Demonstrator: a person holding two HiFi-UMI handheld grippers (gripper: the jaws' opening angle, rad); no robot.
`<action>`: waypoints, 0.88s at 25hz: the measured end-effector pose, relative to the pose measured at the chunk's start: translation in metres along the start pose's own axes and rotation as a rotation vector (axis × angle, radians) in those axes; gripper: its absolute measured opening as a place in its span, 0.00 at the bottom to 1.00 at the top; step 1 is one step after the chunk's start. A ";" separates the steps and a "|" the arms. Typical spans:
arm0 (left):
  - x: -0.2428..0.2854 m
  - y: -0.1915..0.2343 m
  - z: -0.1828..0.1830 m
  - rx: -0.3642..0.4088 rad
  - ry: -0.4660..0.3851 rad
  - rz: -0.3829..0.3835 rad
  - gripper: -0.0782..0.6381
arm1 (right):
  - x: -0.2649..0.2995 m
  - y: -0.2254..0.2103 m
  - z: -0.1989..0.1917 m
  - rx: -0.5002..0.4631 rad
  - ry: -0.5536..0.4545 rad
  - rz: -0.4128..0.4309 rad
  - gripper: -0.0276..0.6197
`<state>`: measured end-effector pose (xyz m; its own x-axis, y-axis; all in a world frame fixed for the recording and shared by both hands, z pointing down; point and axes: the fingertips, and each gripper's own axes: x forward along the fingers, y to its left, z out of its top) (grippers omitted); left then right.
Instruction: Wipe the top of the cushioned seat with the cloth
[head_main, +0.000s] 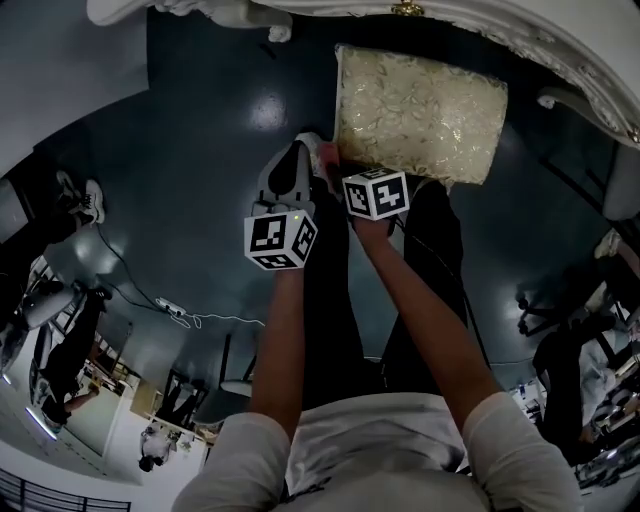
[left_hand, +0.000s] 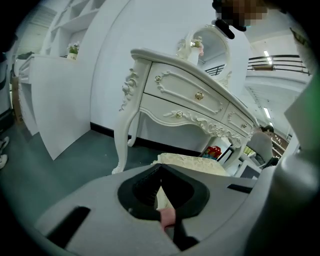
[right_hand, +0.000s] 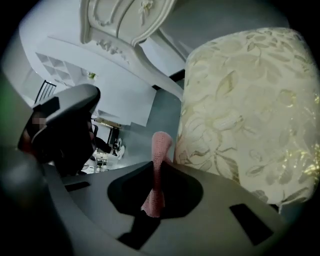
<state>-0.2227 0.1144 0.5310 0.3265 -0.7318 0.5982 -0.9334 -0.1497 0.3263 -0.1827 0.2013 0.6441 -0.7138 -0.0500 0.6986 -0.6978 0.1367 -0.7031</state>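
The cushioned seat (head_main: 420, 115) is cream with a gold leaf pattern and stands on the dark floor ahead of me. It fills the right half of the right gripper view (right_hand: 250, 100). A strip of pink cloth (right_hand: 157, 175) stands up between the jaws of my right gripper (right_hand: 159, 167), which is shut on it just left of the seat's edge. My left gripper (left_hand: 160, 172) points at the seat (left_hand: 192, 164) with its jaws together, and a bit of pink cloth (left_hand: 167, 216) sits in them. In the head view both grippers (head_main: 303, 152) (head_main: 338, 168) meet at the seat's near left corner.
A white carved dressing table (left_hand: 190, 95) stands behind the seat, its leg (left_hand: 122, 145) close to the seat's left. A cable and power strip (head_main: 170, 308) lie on the floor at left. Office chairs (head_main: 540, 310) stand at right.
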 end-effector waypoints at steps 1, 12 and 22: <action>-0.001 0.002 0.000 -0.005 -0.002 -0.002 0.13 | 0.004 0.000 -0.003 -0.012 0.019 -0.020 0.08; 0.012 -0.017 0.000 0.016 0.009 -0.046 0.13 | -0.022 -0.028 -0.020 0.011 0.026 -0.107 0.08; 0.043 -0.090 -0.017 0.048 0.048 -0.117 0.13 | -0.117 -0.125 -0.044 0.115 -0.066 -0.221 0.08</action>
<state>-0.1225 0.1078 0.5399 0.4391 -0.6747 0.5932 -0.8942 -0.2644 0.3612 -0.0088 0.2340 0.6563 -0.5429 -0.1307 0.8296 -0.8369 0.0017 -0.5474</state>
